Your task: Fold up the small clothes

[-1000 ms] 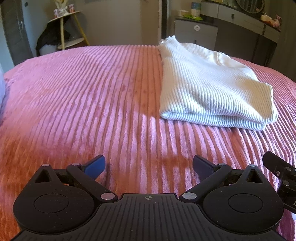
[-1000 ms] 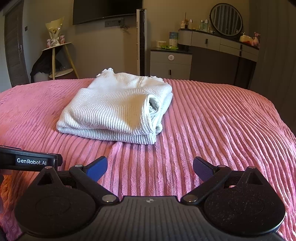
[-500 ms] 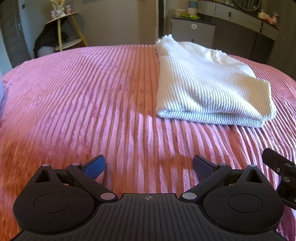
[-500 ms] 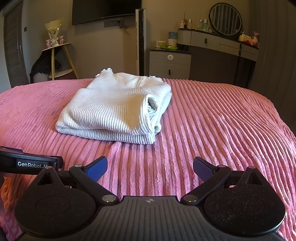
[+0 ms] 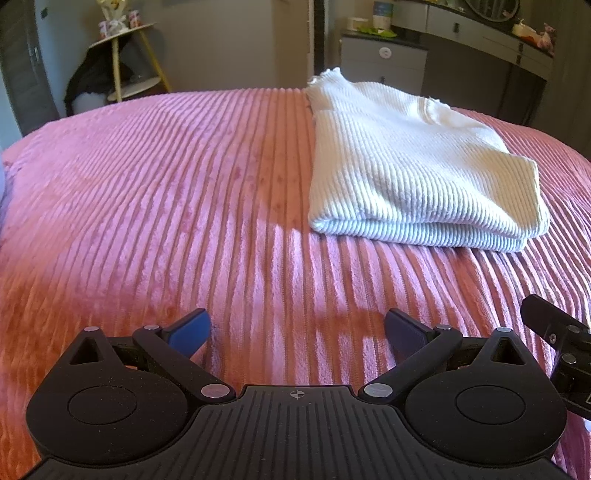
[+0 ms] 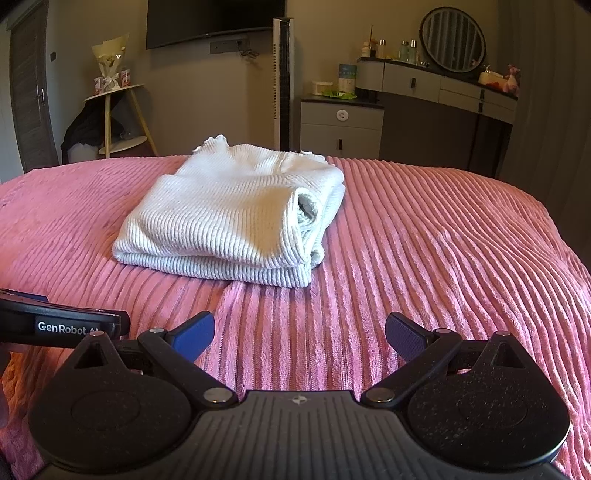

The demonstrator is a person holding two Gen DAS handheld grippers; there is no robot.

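Since a second ago, the folded white ribbed sweater [image 5: 417, 173] is sitting slightly lower and closer in the left wrist view, its near fold having drifted down the frame, while in the right wrist view it is lying almost where it was. It is resting folded in layers on the pink ribbed bedspread [image 5: 166, 192], at about one o'clock from the left gripper [image 5: 297, 328] and at about eleven o'clock from the right gripper [image 6: 300, 332]. In the right wrist view the sweater [image 6: 229, 218] is showing its stacked edges, with a rolled opening facing three o'clock.

Both grippers are hovering apart from the sweater, over bare bedspread [image 6: 443, 240]. The left gripper is standing with its jaws spread wide and nothing between its blue pads. The right gripper is likewise spread wide and holding nothing. Part of the right gripper's body [image 5: 557, 332] is showing at the four o'clock edge of the left wrist view, and the left gripper's labelled body [image 6: 62, 325] is showing at the nine o'clock edge of the right wrist view.

Beyond the bed, a small round side shelf [image 6: 114, 110] with a bouquet on top is standing at ten o'clock, a grey drawer cabinet [image 6: 340, 125] at twelve o'clock, and a vanity with a round mirror [image 6: 453, 40] at two o'clock. A dark wall-mounted television [image 6: 214, 18] is hanging above.
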